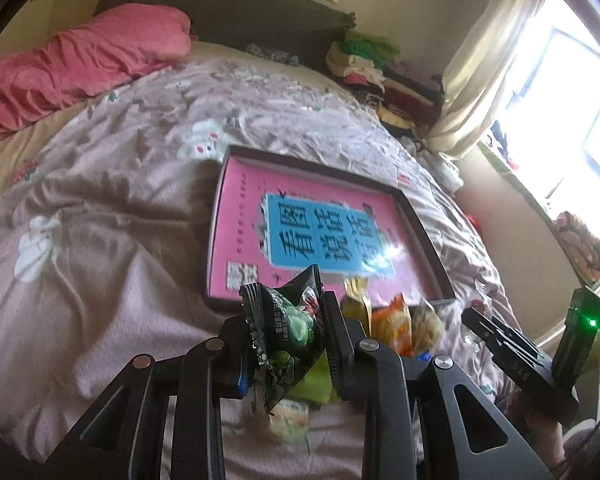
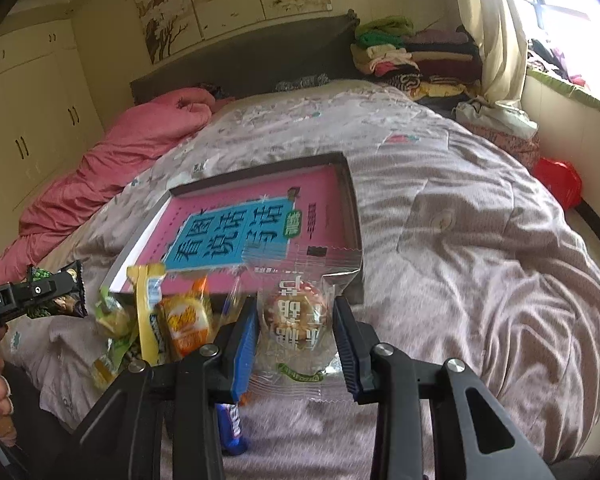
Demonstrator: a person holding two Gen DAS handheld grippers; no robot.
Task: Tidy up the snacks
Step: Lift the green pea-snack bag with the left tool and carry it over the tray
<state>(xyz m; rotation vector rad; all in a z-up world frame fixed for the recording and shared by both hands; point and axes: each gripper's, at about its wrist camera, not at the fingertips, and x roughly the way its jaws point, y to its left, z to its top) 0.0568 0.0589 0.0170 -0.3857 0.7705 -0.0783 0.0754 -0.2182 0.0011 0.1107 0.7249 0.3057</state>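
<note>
We've got both grippers loaded: left gripper (image 1: 288,332) jaws pinch a crinkly black snack packet (image 1: 290,320), right gripper (image 2: 296,344) jaws clamp a clear-wrapped pastry (image 2: 296,316), both above the bed (image 2: 460,240) near the pink tray (image 2: 236,216). Light, slippery, crushable; grip gently mid-body.

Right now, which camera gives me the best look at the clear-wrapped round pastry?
The right wrist view: the clear-wrapped round pastry sits centred between the right gripper fingers, label readable. The left wrist view shows only a blurred glimpse of it beyond the orange packet.
</note>
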